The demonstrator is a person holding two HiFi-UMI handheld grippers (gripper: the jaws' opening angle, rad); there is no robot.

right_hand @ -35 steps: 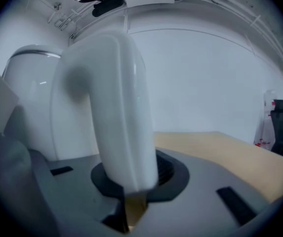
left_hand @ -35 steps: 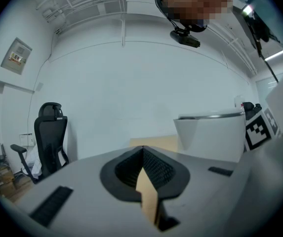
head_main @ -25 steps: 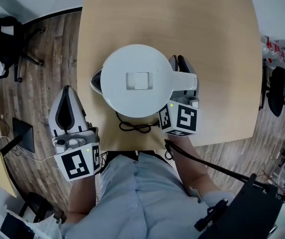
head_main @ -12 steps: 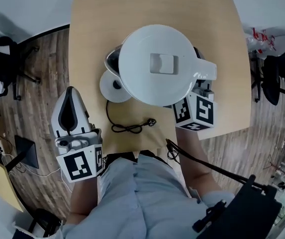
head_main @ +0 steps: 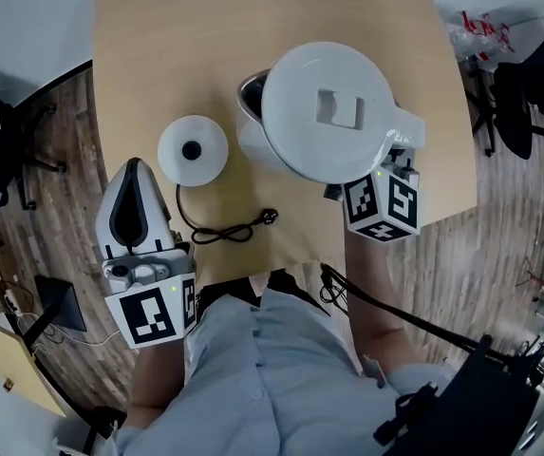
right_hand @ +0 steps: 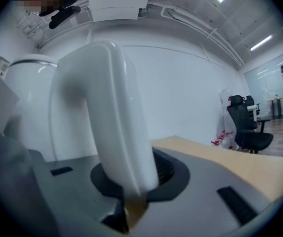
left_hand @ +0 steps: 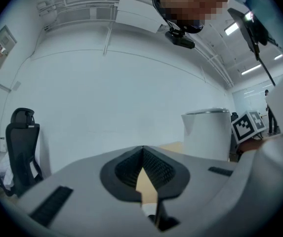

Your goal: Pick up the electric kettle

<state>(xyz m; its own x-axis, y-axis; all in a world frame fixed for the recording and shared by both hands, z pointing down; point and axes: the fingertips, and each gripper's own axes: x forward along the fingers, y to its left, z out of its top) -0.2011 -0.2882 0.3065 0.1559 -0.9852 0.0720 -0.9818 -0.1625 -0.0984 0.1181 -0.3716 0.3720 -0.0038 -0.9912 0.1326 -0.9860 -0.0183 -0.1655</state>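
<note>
A white-walled room (left_hand: 131,93) with a wood-plank floor (head_main: 53,217) surrounds a pale wooden tabletop (head_main: 177,55), and black office chairs (right_hand: 245,127) stand off to the sides. The white electric kettle (head_main: 324,112) is over the right part of the tabletop, off its base. The right tool (right_hand: 131,177) is clamped on the kettle's handle (right_hand: 109,117). The left tool (head_main: 135,169) hovers at the near-left edge with its jaws together and nothing between them. The round white base (head_main: 193,150) sits on the tabletop left of the kettle. Its black cord (head_main: 224,234) curls towards the near edge.
</note>
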